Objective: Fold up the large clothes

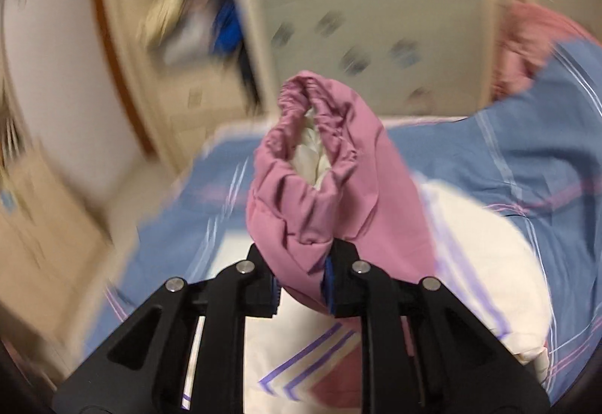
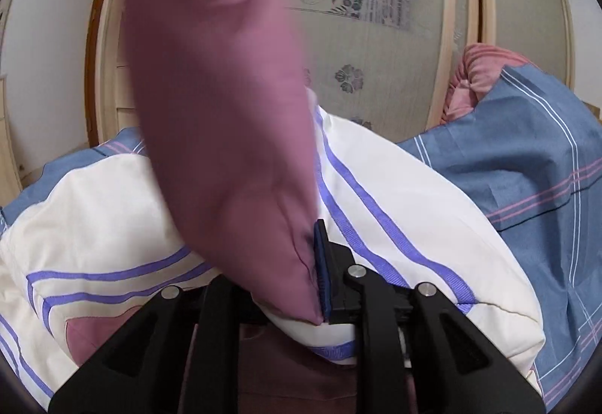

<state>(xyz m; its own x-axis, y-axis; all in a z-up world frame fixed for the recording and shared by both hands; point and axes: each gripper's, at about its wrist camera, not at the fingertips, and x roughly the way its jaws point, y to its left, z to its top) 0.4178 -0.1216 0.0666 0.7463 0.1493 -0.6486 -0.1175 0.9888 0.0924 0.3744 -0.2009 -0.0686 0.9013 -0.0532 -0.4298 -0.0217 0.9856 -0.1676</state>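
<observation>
A padded jacket, white with purple stripes (image 2: pixel 395 211) and mauve-pink sleeves, lies on the bed. My left gripper (image 1: pixel 301 286) is shut on one pink sleeve (image 1: pixel 320 188) just behind its elastic cuff (image 1: pixel 312 113), which points away from me with the white lining showing. My right gripper (image 2: pixel 297 282) is shut on the other pink sleeve (image 2: pixel 225 113), which rises up and to the left in front of the camera. Only the right finger's blue pad (image 2: pixel 321 263) shows; the left finger is hidden by fabric. The white jacket body (image 1: pixel 481 263) lies under both grippers.
A blue bedsheet with pink and white lines (image 2: pixel 526 169) covers the bed. A pink blanket (image 2: pixel 478 75) is bunched at the far right. Frosted patterned wardrobe doors (image 2: pixel 376 38) with wooden frames stand behind the bed. The left wrist view is motion-blurred, with clothes on shelves (image 1: pixel 195 0).
</observation>
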